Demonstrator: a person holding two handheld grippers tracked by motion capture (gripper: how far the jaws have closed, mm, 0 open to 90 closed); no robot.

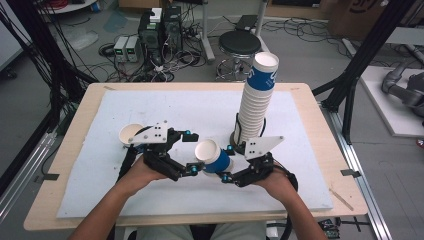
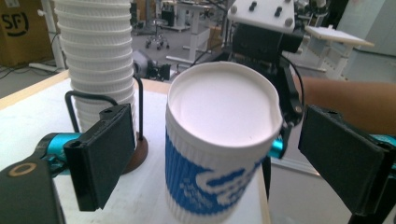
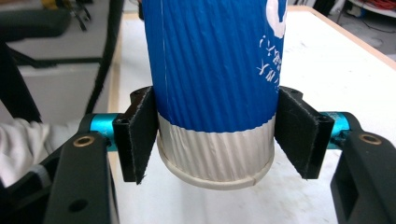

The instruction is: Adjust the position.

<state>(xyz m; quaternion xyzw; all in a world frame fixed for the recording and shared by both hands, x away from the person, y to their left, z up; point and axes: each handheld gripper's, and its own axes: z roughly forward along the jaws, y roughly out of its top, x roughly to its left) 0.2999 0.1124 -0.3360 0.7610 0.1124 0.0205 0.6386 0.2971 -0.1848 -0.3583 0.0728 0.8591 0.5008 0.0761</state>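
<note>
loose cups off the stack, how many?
2. One blue-and-white cup is clamped at its base by the right gripper, mid-table. One white cup sits behind the left gripper. The tall stack is not counted; others may be hidden.

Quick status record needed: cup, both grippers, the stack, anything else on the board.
held cup: blue-and-white paper cup, tilted, above the white board
right gripper: jaws shut on the cup's base end
left gripper: jaws open, either side of the cup's mouth, not touching
cup stack: upright in wire holder, behind the right gripper
other: single white cup at left
</note>
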